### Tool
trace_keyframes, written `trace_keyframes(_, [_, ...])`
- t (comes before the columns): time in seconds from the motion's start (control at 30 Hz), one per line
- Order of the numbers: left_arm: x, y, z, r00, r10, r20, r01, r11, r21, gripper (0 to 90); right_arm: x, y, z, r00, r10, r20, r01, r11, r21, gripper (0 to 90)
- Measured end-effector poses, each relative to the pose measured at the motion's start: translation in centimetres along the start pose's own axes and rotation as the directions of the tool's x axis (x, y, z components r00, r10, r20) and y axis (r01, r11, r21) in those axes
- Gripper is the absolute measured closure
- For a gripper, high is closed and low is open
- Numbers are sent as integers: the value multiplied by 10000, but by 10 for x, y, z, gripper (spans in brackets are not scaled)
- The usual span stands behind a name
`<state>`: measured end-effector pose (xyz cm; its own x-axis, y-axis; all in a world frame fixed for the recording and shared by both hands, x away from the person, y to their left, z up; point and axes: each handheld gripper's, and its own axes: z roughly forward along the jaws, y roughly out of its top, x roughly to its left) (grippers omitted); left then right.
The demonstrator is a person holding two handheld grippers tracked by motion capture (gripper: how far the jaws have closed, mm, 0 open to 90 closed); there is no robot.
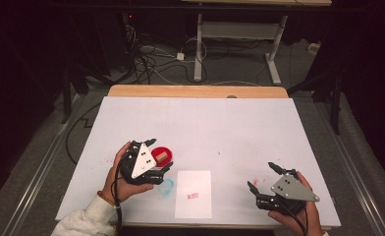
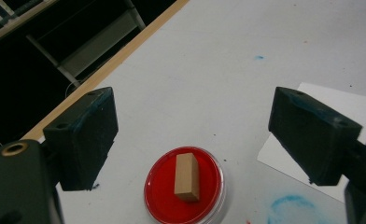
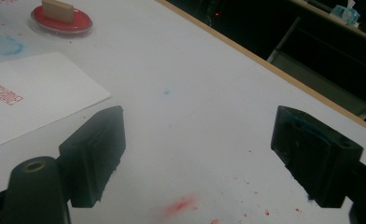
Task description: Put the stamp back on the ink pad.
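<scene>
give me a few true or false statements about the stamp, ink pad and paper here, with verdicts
1. The wooden stamp lies on the red ink pad. True.
2. The left gripper is shut on the stamp. False: its jaws stand wide apart, with the stamp between and beyond them, untouched.
3. The white paper bears a red stamp mark. True.
4. The right gripper holds the paper. False: it is open over bare table, to the right of the paper.
5. The ink pad sits on the paper. False: it sits on the table, beyond the paper's left corner.
</scene>
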<state>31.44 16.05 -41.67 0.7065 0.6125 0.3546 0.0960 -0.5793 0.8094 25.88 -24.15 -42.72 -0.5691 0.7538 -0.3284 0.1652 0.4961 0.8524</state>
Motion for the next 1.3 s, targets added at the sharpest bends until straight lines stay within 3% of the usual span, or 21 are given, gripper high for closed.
trace_keyframes(0.33, [-4, -9, -10, 9991, 221, -351, -221, 9998, 8, 155, -1, 0, -1, 10000, 49, 60, -49, 9999, -95, 181])
trace_keyframes(0.53, [-3, -19, -16, 9984, 135, -549, -126, 9998, 160, 155, -1, 0, -1, 9999, 56, 97, -55, 9999, -124, 181])
trace_keyframes(0.93, [-3, -38, -24, 9984, 13, -559, 13, 9990, 457, 155, 0, 0, 0, 9999, 53, 115, -52, 9999, -141, 181])
trace_keyframes(1.13, [-3, -47, -27, 9969, 75, -785, -26, 9981, 621, 155, -1, 0, -1, 9998, 58, 186, -54, 9998, -169, 181])
trace_keyframes(1.3, [-4, -57, -30, 9981, -26, -612, 76, 9967, 812, 154, -1, 0, 0, 9997, 87, 225, -83, 9998, -160, 181])
